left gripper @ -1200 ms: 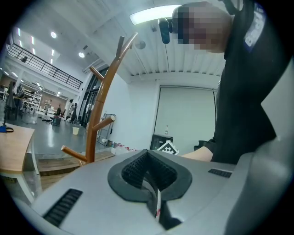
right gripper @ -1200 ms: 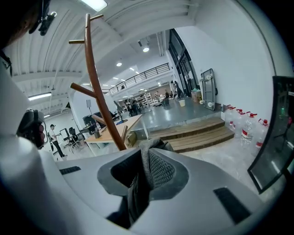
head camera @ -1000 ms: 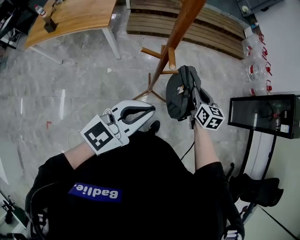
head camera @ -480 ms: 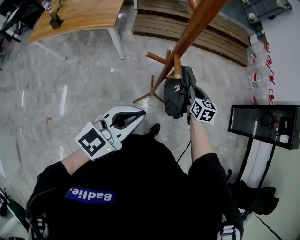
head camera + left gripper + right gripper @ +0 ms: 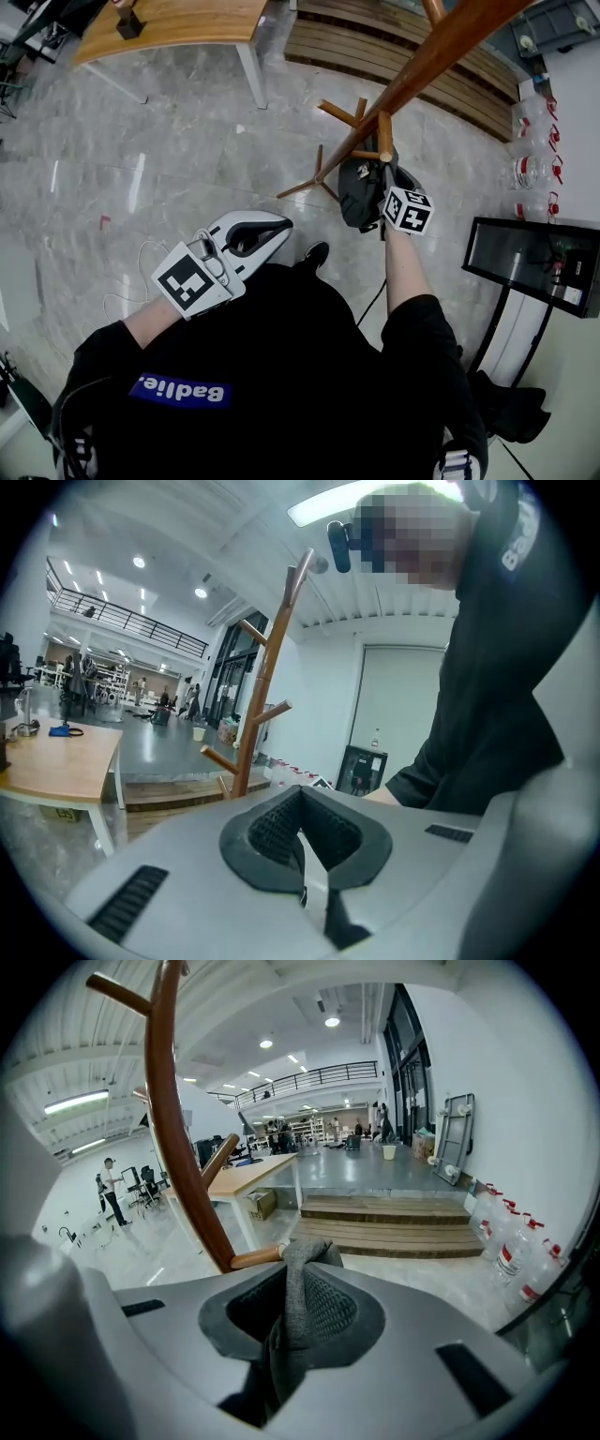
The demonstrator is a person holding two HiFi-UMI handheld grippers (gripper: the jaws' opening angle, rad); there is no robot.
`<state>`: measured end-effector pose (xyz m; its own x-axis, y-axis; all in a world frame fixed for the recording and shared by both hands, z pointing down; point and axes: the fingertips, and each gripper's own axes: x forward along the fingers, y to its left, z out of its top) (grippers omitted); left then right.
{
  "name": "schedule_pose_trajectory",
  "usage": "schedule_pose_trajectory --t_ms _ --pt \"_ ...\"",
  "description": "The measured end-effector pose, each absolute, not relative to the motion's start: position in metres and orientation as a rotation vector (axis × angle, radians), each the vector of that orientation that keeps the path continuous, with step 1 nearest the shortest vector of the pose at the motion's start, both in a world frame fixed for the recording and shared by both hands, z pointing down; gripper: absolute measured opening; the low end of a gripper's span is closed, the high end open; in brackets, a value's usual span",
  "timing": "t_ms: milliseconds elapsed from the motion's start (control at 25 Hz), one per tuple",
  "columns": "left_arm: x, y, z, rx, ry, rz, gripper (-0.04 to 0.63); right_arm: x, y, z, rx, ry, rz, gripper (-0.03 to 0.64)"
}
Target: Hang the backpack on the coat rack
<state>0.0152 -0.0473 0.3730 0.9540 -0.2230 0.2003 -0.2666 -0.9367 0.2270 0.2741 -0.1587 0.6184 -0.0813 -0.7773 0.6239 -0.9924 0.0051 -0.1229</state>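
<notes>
The right gripper [image 5: 292, 1307] is seen clamped on a grey strap [image 5: 302, 1274] of the backpack [image 5: 357, 195], with the fabric pinched between its pads and bunched above them. In the right gripper view, the top of the strap is found right at the end of a short wooden peg [image 5: 255, 1258] of the coat rack [image 5: 176, 1119]; whether it is looped over the peg cannot be told. From the head view, the dark backpack is shown held up off the floor in the right gripper [image 5: 379, 187], close against the slanting pole of the coat rack [image 5: 412, 73] and just below an upright peg [image 5: 384, 133].

The left gripper [image 5: 302, 825] is seen closed, its pads brought together with nothing between them. In the head view, the left gripper [image 5: 270, 231] is held low near the person's body, well apart from the backpack and the rack.
</notes>
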Motion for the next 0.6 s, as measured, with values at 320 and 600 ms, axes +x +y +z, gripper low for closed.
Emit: schedule_pose_trajectory --t_ms 320,600 --pt "0.001 -0.052 0.370 2.853 -0.386 0.223 -0.002 0.251 -0.164 0.606 1.759 -1.816 0.670 0.057" --pt "-0.002 -0.052 0.372 2.850 -0.373 0.215 -0.002 0.246 -0.161 0.613 1.732 -1.705 0.673 0.057"
